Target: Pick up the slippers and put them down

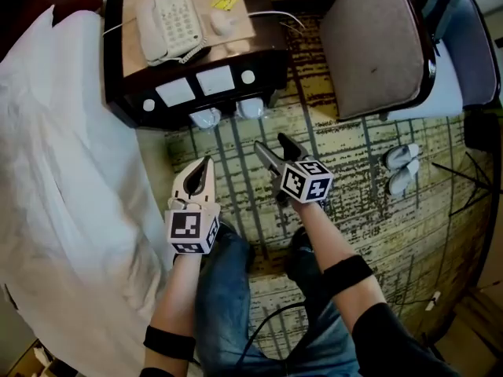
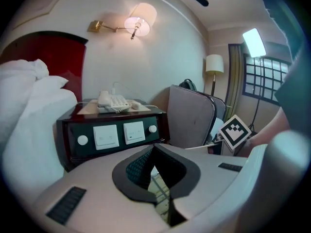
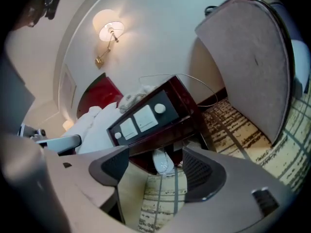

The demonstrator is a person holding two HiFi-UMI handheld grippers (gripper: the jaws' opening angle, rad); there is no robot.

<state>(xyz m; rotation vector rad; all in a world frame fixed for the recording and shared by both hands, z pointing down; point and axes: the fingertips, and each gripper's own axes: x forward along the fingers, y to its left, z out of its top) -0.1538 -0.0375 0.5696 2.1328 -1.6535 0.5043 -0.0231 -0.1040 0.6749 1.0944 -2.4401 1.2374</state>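
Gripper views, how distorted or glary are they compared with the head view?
Left gripper view: heavy fisheye, dark corners, wall lamp glaring. Right gripper view: same fisheye, scene tilted, wall lamp blown out. Head view: milder bending, bed sheet bright at left.

Dim, warm room light. A wall lamp (image 2: 140,21) throws a halo of glare in both gripper views, and a light panel (image 2: 254,41) burns white. Those views bow like a fisheye, black at the corners. The left tongs (image 2: 154,154) and right tongs (image 3: 154,170) look soft up close. The bedding (image 1: 55,155) is nearly washed out.
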